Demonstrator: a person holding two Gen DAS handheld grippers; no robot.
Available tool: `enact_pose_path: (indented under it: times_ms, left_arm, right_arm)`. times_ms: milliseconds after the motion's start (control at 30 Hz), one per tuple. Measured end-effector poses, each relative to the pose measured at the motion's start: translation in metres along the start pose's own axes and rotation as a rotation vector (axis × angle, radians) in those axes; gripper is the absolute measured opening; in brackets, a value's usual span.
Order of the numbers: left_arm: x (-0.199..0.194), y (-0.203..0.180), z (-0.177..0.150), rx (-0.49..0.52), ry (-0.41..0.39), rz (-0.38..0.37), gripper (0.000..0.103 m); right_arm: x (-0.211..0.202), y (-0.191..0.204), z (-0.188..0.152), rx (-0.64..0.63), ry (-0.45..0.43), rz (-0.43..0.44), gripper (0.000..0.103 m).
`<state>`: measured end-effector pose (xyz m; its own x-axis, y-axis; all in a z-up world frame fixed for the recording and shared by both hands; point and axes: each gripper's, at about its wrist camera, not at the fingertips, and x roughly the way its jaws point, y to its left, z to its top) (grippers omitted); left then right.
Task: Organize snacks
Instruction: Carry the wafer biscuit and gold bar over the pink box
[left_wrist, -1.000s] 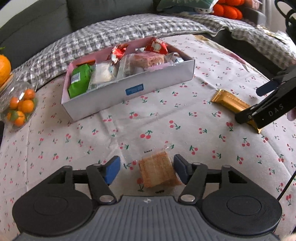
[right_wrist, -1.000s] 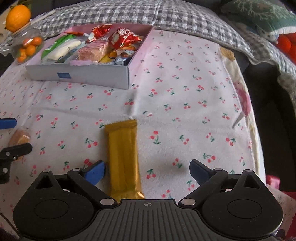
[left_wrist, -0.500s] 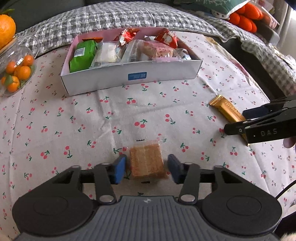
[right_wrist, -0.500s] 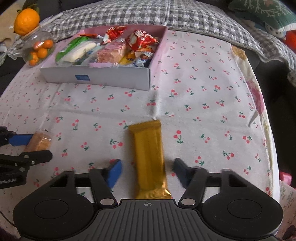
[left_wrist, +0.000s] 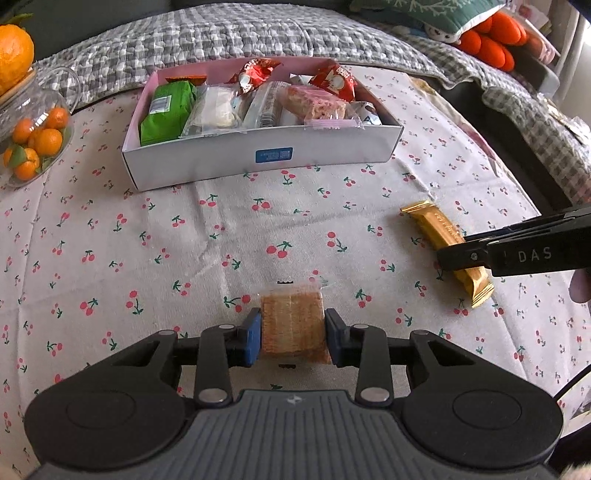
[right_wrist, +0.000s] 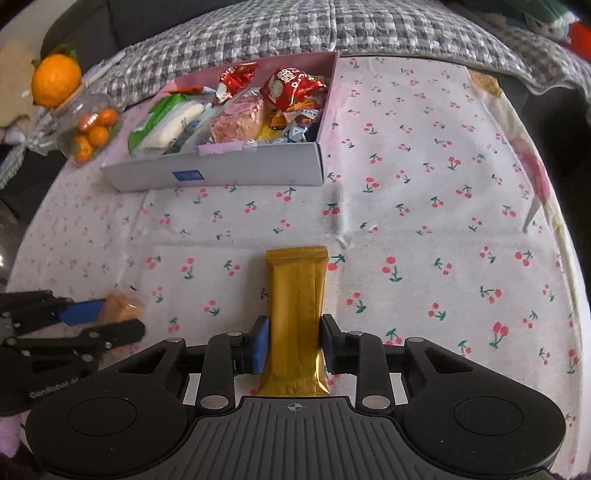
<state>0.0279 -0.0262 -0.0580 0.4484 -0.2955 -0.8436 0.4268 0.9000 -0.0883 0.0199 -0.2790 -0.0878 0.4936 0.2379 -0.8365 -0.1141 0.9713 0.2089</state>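
My left gripper (left_wrist: 292, 339) is shut on a clear-wrapped brown cracker pack (left_wrist: 293, 328) that lies on the cherry-print tablecloth (left_wrist: 184, 240). My right gripper (right_wrist: 294, 347) is shut on a long gold snack bar (right_wrist: 296, 314), also on the cloth. The gold bar shows in the left wrist view (left_wrist: 443, 236) with the right gripper's fingers (left_wrist: 465, 254) around it. The cracker pack shows in the right wrist view (right_wrist: 120, 310). A white box with a pink inside (left_wrist: 258, 162) holds several wrapped snacks at the far middle of the table; it also shows in the right wrist view (right_wrist: 221, 173).
A glass jar of small oranges (left_wrist: 33, 144) stands at the far left, with a large orange (left_wrist: 13, 55) beside it. A grey checked blanket (left_wrist: 240, 33) and cushions lie behind the table. The table's right edge (right_wrist: 554, 236) drops to a dark gap.
Both grippers have closed: the left onto the cracker pack, the right onto the gold bar. Both moved forward so the snacks sit between their fingers.
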Motion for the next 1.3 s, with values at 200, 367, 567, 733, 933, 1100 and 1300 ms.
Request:
enact_pose_path:
  times_ms: [200, 367, 567, 733, 933, 1100, 1300]
  left_arm:
    - [-0.004, -0.001, 0.005, -0.013, -0.013, -0.011, 0.032]
    - [-0.007, -0.001, 0.012, -0.029, -0.031, -0.018, 0.032]
    - [-0.013, 0.0, 0.023, -0.046, -0.064, -0.026, 0.032]
    - [-0.014, 0.001, 0.034, -0.069, -0.087, -0.031, 0.032]
    - [-0.012, 0.005, 0.046, -0.094, -0.108, -0.025, 0.032]
    - [-0.011, 0.01, 0.056, -0.11, -0.131, -0.01, 0.032]
    - [-0.008, 0.019, 0.068, -0.131, -0.157, 0.012, 0.032]
  right_arm:
    - [-0.005, 0.004, 0.006, 0.012, -0.018, 0.015, 0.028]
    - [-0.015, 0.007, 0.014, 0.03, -0.049, 0.058, 0.028]
    - [-0.022, 0.011, 0.028, 0.059, -0.074, 0.087, 0.028]
    - [-0.026, 0.017, 0.04, 0.081, -0.099, 0.116, 0.028]
    - [-0.027, 0.024, 0.057, 0.094, -0.129, 0.145, 0.028]
    - [-0.022, 0.025, 0.071, 0.115, -0.148, 0.149, 0.028]
    - [-0.013, 0.019, 0.085, 0.169, -0.171, 0.158, 0.028]
